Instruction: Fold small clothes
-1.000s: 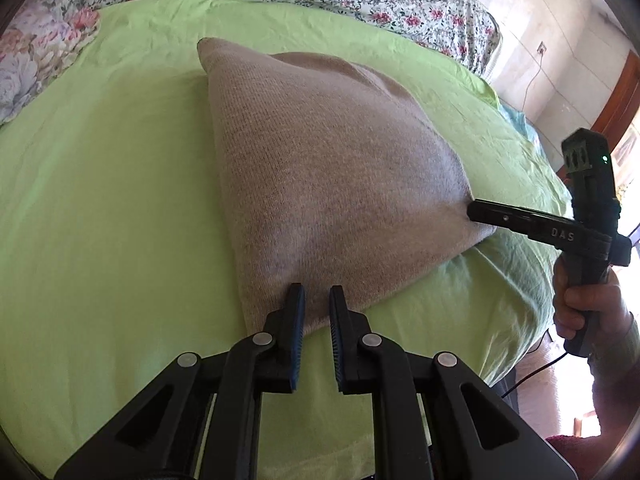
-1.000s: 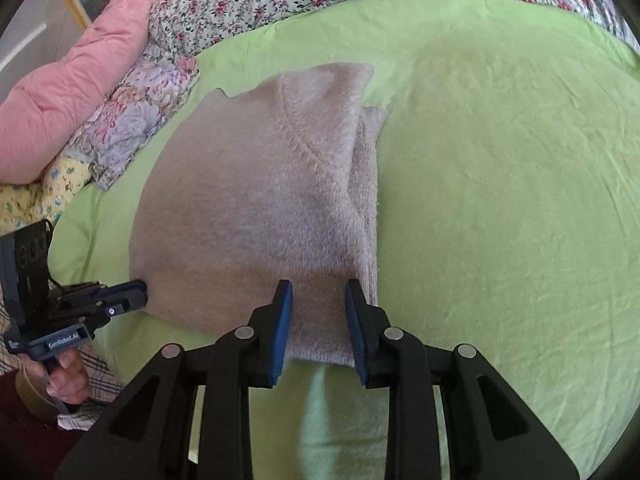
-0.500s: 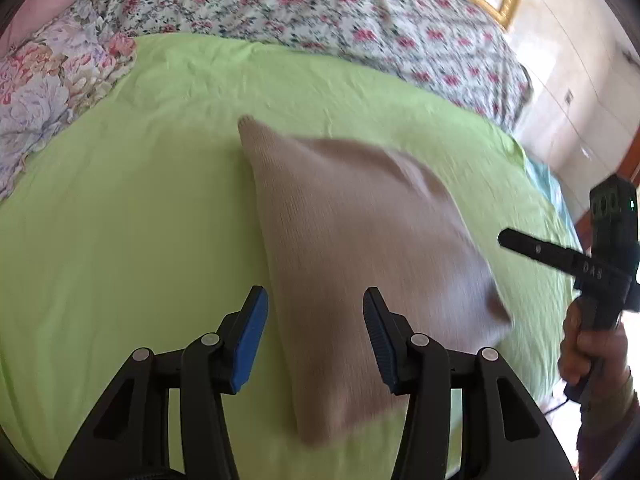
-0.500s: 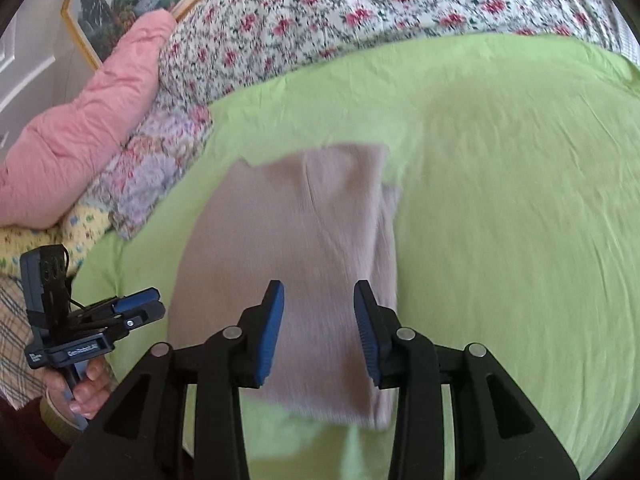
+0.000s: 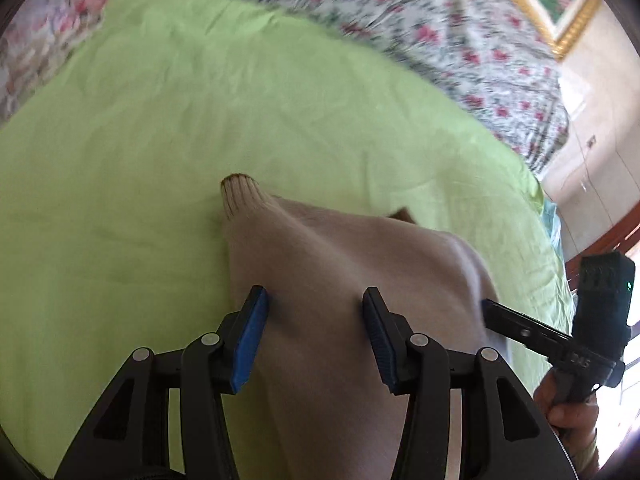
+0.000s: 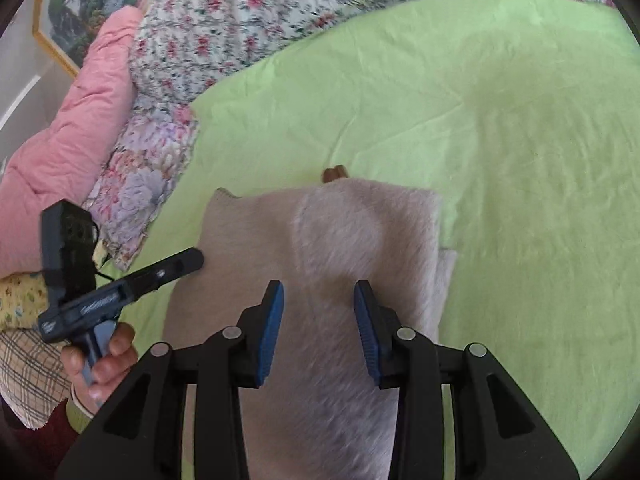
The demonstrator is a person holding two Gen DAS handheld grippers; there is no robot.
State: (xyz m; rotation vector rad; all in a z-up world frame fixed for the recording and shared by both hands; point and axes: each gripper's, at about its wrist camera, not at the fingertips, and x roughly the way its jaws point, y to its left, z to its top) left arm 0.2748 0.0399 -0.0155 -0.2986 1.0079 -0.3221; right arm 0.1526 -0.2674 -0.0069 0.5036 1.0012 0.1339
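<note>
A beige knitted sweater (image 6: 340,264) lies folded at lower centre on the green bedsheet (image 6: 500,120); left gripper (image 5: 316,320) and right gripper (image 6: 318,312) hover half-open, empty; folding looks nearly finished.

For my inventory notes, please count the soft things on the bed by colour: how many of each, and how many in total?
Beige: 1, the folded knit garment
Green: 1, the bed sheet
Pink: 1, the padded quilt
Floral print: 2, the rose-patterned cover and the purple-flowered pillow
Total: 5
</note>
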